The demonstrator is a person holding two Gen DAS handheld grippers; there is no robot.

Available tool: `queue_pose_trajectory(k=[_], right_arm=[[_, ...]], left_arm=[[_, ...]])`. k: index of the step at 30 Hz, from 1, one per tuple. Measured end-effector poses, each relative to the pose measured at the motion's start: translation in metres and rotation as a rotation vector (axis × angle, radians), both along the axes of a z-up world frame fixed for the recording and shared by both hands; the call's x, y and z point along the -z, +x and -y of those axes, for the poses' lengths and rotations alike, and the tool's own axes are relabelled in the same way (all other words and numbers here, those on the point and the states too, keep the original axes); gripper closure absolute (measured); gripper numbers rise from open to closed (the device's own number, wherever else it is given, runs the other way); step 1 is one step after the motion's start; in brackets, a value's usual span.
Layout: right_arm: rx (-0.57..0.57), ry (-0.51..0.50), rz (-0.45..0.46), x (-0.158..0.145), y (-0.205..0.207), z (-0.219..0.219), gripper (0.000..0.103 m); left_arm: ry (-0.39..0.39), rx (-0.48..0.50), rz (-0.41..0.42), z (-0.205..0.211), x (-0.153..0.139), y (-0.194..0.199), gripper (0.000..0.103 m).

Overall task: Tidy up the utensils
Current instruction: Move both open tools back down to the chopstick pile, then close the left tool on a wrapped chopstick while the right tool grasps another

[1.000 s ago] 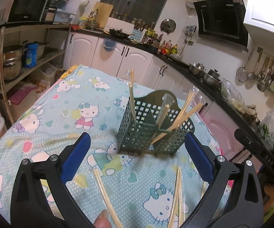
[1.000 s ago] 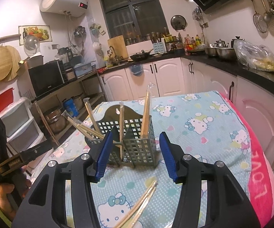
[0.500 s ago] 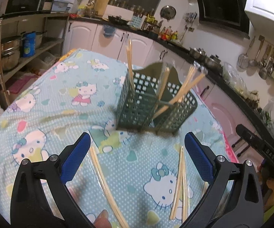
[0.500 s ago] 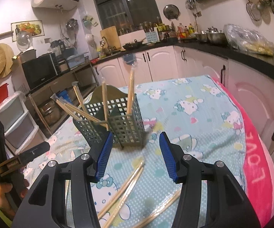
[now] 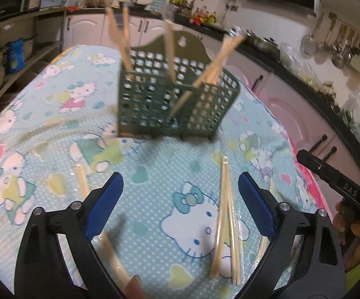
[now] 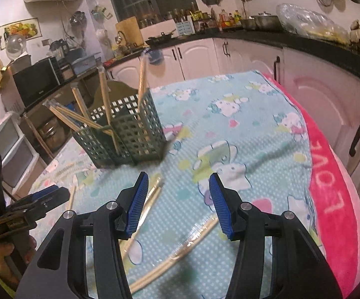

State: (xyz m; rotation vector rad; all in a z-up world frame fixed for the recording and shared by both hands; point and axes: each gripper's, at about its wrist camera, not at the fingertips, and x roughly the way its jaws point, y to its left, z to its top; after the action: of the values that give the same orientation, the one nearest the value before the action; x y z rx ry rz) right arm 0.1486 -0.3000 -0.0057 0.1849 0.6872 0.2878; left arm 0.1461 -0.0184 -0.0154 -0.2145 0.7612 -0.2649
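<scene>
Item: green perforated plastic utensil basket (image 5: pixel 177 99), standing upright on the table under a light-blue cartoon-cat printed cloth (image 5: pixel 55 129). It is already holding several pale bamboo chopsticks, leaning at mixed angles in its compartments.

Item: loose bundle of pale bamboo chopsticks in clear wrap (image 5: pixel 226 199), lying flat on the cloth, short of the basket. Its long axis is running away from the camera toward the basket, roughly in line with the fingers of the left hand-held gripper (image 5: pixel 180 196). The bundle is sitting between the two blue pads, closer to the right-side pad, untouched.

Item: left hand-held gripper, standing wide apart and gripping nothing; its jaws have just been closing slightly. A single pale bamboo chopstick (image 5: pixel 82 182) is lying under its left-side finger.

Item: right hand-held gripper (image 6: pixel 177 201), standing about half open and empty. One wrapped pale chopstick pair (image 6: pixel 152 199) is lying just beside its left pad, pointing toward the basket; another wrapped pale chopstick pair (image 6: pixel 187 244) is crossing slantwise beneath the gap.

Judgement: the left hand-held gripper appears nearer to a clean pick, the bundle lying lengthwise within its span, so the pads would be closing across the short width.
</scene>
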Motion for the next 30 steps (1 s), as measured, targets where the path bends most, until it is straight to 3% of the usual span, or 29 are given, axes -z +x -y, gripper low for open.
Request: queue_pose_trajectory(k=[4, 11, 17, 25, 29, 30], right_arm=[[0.003, -0.011, -0.035, 0.011, 0.000, 0.005, 0.054], [0.005, -0.028, -0.100, 0.030, 0.006, 0.010, 0.054], [0.014, -0.036, -0.163, 0.049, 0.016, 0.012, 0.054], [0.026, -0.012, -0.250, 0.073, 0.031, 0.012, 0.058], [0.032, -0.029, -0.252, 0.075, 0.035, 0.010, 0.063], [0.036, -0.036, -0.253, 0.076, 0.037, 0.010, 0.068]], left_arm=[[0.013, 0.037, -0.026, 0.016, 0.007, 0.007, 0.027], [0.026, 0.124, -0.090, 0.047, 0.019, 0.030, 0.048], [0.049, 0.172, -0.135, 0.068, 0.028, 0.050, 0.057], [0.079, 0.217, -0.186, 0.091, 0.037, 0.078, 0.060], [0.087, 0.218, -0.203, 0.098, 0.044, 0.089, 0.078], [0.089, 0.222, -0.209, 0.100, 0.045, 0.092, 0.079]])
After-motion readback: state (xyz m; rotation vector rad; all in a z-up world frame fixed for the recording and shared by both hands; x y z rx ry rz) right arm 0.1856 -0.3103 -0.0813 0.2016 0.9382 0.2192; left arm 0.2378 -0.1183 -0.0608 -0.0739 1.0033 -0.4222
